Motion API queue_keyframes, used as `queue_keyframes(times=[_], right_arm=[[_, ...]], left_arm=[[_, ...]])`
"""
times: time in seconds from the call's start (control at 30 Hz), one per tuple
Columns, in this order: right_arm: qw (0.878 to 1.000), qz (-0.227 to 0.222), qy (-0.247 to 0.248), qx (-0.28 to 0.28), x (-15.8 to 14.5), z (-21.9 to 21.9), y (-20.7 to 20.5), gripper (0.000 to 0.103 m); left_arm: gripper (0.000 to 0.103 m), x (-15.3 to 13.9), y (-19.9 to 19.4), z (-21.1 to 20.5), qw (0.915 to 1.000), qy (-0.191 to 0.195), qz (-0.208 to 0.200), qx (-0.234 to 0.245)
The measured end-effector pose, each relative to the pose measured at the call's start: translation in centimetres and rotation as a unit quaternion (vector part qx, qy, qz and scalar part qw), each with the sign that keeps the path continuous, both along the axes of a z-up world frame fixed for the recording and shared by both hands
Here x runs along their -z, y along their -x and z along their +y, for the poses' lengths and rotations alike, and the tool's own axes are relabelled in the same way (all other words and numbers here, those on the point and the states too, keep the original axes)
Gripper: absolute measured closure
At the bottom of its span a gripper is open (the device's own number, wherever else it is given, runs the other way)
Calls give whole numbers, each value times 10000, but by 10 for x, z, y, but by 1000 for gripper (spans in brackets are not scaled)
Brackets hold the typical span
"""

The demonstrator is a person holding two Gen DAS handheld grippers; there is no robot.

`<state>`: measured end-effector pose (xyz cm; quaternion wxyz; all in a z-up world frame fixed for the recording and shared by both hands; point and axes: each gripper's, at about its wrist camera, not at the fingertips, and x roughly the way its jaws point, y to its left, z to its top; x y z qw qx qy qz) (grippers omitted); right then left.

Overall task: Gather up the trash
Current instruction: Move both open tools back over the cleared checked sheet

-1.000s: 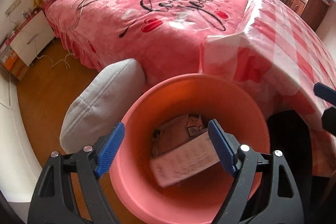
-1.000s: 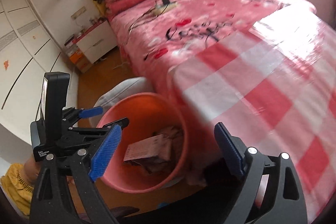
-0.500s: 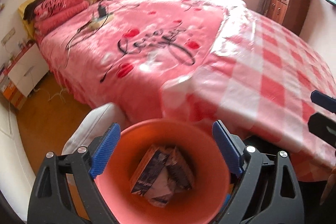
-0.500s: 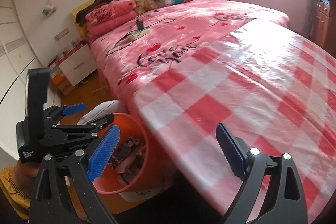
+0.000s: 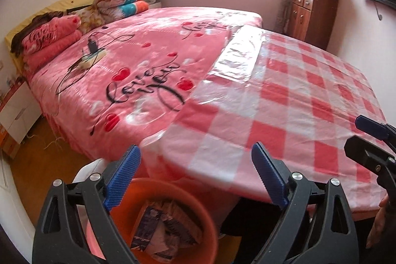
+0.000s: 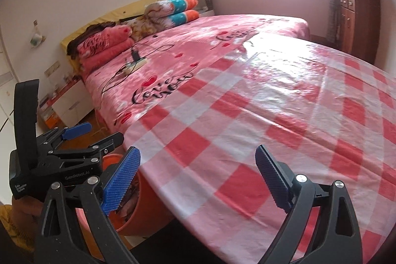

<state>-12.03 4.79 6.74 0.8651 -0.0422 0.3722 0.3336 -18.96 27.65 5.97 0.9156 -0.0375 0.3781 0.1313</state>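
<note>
An orange bin (image 5: 198, 212) stands on the floor beside the table, with crumpled paper and cardboard trash (image 5: 163, 229) inside. My left gripper (image 5: 195, 177) is open and empty, above the bin's far rim and level with the table edge. My right gripper (image 6: 198, 177) is open and empty over the red-and-white checked tablecloth (image 6: 284, 120). The bin (image 6: 146, 204) shows at lower left in the right wrist view, partly under the table edge. The left gripper's body (image 6: 61, 160) is also seen there, and the right gripper's fingertips (image 5: 368, 128) at the left view's right edge.
A bed with a pink "Love you" cover (image 5: 138, 71) lies behind the table, with a power strip and cables (image 5: 94, 56) on it. A white cushion (image 5: 94, 167) sits by the bin. A wooden cabinet (image 5: 311, 16) stands at the back right, a nightstand (image 5: 14, 113) left.
Both grippers have risen and tilted up from the bin toward the table and bed. The bin has dropped to the bottom of both views. Both stay open and empty.
</note>
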Motion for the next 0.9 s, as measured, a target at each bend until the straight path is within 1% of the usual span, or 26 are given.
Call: queue_keyframes(times=[0.37, 0.43, 0.53, 0.9], right_arm=[[9982, -269, -46, 532, -9, -41, -11, 10], [9972, -359, -34, 651, -12, -49, -13, 10], [9956, -489, -7, 794, -14, -60, -15, 10], [9894, -762, -15, 1235, -21, -99, -20, 10]], left_arm=[[11, -11, -22, -42, 9990, -19, -135, 419], [11, -12, -26, -48, 9986, -12, -160, 498], [7, -15, -30, -59, 9979, 8, -206, 607], [6, -18, -51, -105, 9949, -32, -245, 975]])
